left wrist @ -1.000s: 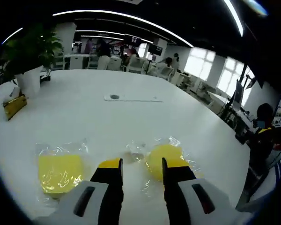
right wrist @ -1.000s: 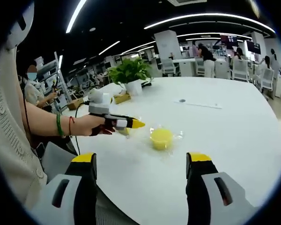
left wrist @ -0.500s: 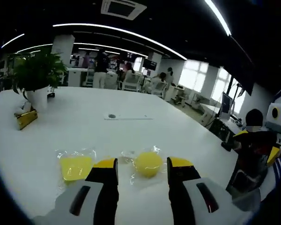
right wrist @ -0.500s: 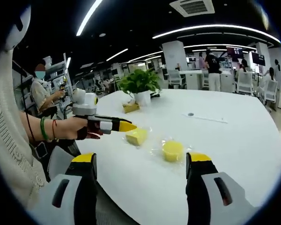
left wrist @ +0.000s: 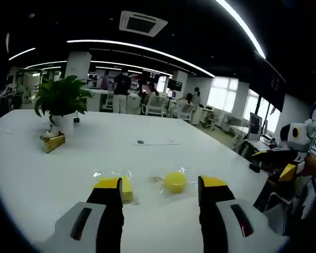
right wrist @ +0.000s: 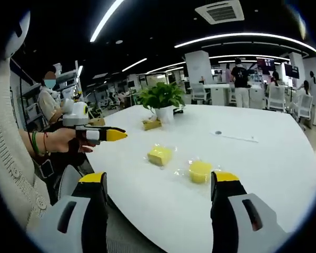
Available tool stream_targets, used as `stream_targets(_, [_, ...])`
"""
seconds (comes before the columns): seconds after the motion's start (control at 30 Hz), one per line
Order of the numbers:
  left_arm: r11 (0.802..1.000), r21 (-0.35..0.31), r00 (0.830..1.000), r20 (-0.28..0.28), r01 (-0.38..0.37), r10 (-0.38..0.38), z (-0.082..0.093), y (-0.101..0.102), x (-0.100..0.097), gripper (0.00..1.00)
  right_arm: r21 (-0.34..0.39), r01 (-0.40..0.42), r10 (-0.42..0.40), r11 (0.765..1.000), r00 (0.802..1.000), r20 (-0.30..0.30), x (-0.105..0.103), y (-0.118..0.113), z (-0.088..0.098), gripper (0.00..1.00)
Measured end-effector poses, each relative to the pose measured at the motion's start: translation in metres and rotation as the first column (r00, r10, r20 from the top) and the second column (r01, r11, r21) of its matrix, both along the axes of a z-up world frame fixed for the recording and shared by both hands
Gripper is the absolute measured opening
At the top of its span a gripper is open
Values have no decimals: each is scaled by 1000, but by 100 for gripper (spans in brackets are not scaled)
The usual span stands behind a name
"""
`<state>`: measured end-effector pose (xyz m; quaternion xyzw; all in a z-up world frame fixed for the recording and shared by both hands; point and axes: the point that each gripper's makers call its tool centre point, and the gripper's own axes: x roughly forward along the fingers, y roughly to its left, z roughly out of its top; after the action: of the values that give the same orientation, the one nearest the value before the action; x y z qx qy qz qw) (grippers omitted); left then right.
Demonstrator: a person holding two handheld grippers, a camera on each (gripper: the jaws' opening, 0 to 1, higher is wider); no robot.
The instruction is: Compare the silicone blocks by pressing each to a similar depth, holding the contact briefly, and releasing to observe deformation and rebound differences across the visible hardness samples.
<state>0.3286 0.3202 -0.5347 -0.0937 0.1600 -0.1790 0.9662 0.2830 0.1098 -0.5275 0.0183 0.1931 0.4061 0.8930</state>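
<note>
white surface (left wrist: 163, 158) in office | two bagged yellow blocks (right wrist: 159, 155) near plant (right wrist: 160, 96) | left gripper (left wrist: 160, 188) and right gripper (right wrist: 158, 182) released, raised

1. Square silicone block (right wrist: 159, 155): pale yellow, in clear glossy wrap.
2. Round silicone block (left wrist: 175, 181): stronger yellow, also in clear wrap.
3. Table (left wrist: 147, 158): plain white, no pattern.
4. Left gripper (left wrist: 159, 192): black jaws, yellow tips, light grey body with dark slots.
5. Right gripper (right wrist: 159, 182): same scheme, black with yellow tips on grey.
6. Potted plant (left wrist: 62, 100): green leaves, white pot.
7. Small box (left wrist: 53, 142) beside the pot: yellow.
8. Person's sleeve (right wrist: 10, 158): cream knit; green and red bands at the wrist.
9. Ceiling: dark, with white strip lights.
</note>
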Motion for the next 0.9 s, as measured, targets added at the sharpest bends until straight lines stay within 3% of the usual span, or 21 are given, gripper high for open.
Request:
stream_targets(0.3, [1000,13,1000,2,-11,11,0,16,-33,66,2,-2,2,1000,1000,-26,-5,-3,-5,77])
stream_targets(0.5, [1000,27,1000,-5,-11,12,-2,24,-50,71,23,19,-19,1000,1000,-13,-5,-5,-6,78])
stream_targets(0.9, [999,40,1000,17,-14,13,2,43,-62,76,20,47,-46,999,999,-24,-13,-11,-13,78])
